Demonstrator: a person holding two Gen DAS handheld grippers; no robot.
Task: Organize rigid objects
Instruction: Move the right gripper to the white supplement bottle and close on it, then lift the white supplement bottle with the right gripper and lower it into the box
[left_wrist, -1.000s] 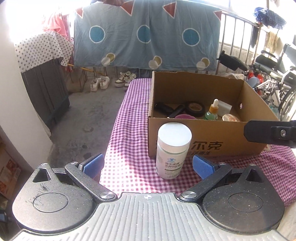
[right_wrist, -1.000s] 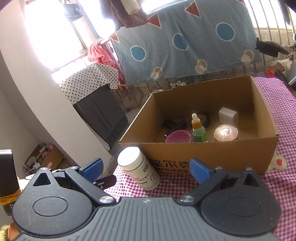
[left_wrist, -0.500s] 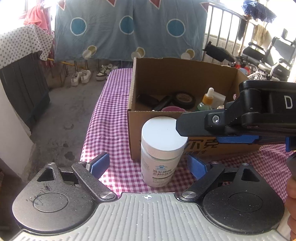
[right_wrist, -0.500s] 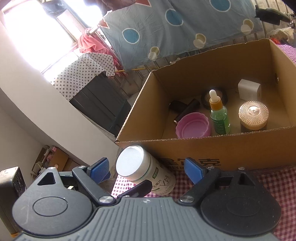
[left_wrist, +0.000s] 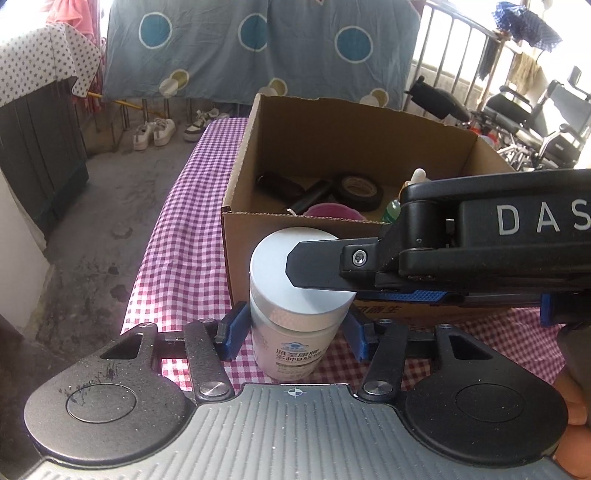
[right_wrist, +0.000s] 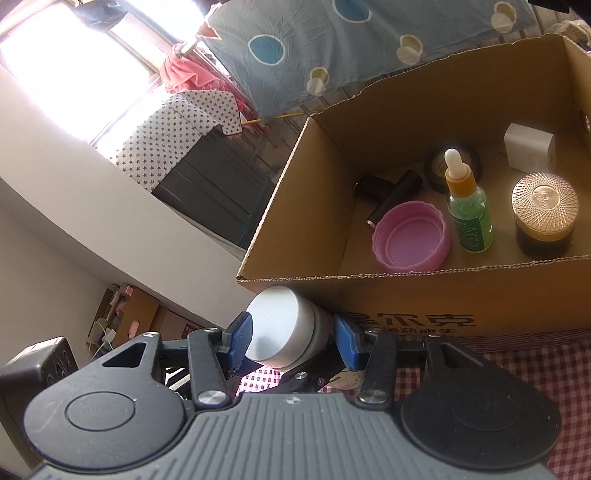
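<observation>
White-lidded, the supplement jar (left_wrist: 295, 306) stands upright on the checked tablecloth (left_wrist: 184, 258), its long axis vertical and lid up, just before the cardboard box (left_wrist: 236, 236). The left gripper (left_wrist: 293, 334), jaws just closed in, pinches its body from both sides. The right gripper (right_wrist: 293, 338), likewise just closing, clamps the lid (right_wrist: 277, 328) from the side.

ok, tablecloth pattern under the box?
Purple-and-white gingham check on the tablecloth; clearest in the left wrist view.
</observation>
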